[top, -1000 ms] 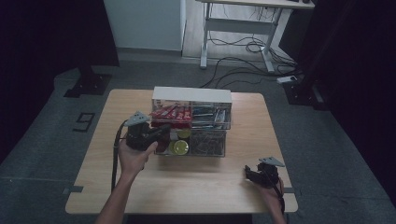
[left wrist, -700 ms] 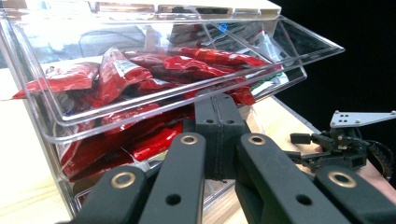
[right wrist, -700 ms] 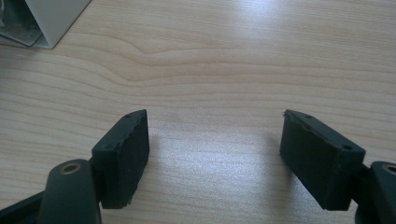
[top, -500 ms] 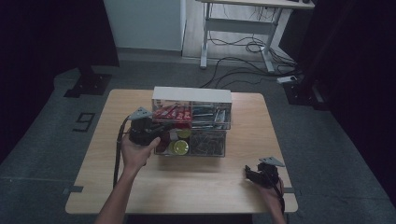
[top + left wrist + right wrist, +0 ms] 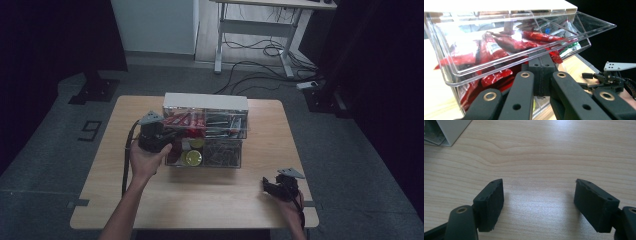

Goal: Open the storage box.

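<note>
Currently my left claw [image 5: 167, 137] is at the left front of the clear acrylic drawer organiser [image 5: 206, 131] standing mid-counter. In the left gripper view its two jaws are pressed together, pads meeting right under the front lip of the upper drawer [image 5: 506, 53]; whether any part of the drawer is pinched between them I cannot tell. That drawer is pulled out towards me and tilts downward at the front. It holds red sachets [image 5: 494, 47], with a few white and green packets further back on the right.

In the high view the lower level shows a round yellow item [image 5: 192, 158] at left and a compartment of dark small parts [image 5: 221, 152] at right; detail is too fine to identify.

My right claw [image 5: 272, 186] lies near the front right corner of the wooden counter [image 5: 105, 150], well apart from the organiser. In the right gripper view its jaws stand wide apart, nothing between them, bare wood grain beneath [image 5: 539, 195]. A white corner of the organiser [image 5: 451, 131] sits at upper left of that view.
</note>
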Action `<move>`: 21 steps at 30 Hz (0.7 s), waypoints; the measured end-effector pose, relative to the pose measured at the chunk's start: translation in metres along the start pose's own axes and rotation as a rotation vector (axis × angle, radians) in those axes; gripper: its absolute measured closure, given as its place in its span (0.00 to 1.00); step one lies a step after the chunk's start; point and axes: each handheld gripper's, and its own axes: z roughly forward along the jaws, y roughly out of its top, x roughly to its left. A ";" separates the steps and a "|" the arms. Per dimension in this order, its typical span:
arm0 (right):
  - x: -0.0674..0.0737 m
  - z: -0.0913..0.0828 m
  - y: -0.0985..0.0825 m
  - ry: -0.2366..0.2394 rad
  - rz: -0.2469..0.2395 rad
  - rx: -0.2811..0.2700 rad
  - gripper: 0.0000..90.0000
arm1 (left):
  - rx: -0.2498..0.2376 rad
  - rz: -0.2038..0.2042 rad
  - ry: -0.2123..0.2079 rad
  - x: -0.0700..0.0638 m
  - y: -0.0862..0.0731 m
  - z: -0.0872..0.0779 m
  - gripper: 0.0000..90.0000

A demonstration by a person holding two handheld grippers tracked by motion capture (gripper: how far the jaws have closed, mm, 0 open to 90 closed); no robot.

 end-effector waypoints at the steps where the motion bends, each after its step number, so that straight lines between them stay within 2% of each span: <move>1: 0.000 0.000 0.000 0.000 0.000 0.000 0.27 | -0.002 -0.004 -0.002 0.000 0.001 0.000 1.00; 5: 0.000 0.000 0.000 0.000 0.001 0.000 0.27 | -0.003 -0.014 -0.004 0.001 0.004 0.001 1.00; 21: 0.000 0.000 0.000 -0.002 0.001 0.000 0.27 | -0.045 0.006 0.027 0.000 0.018 -0.003 1.00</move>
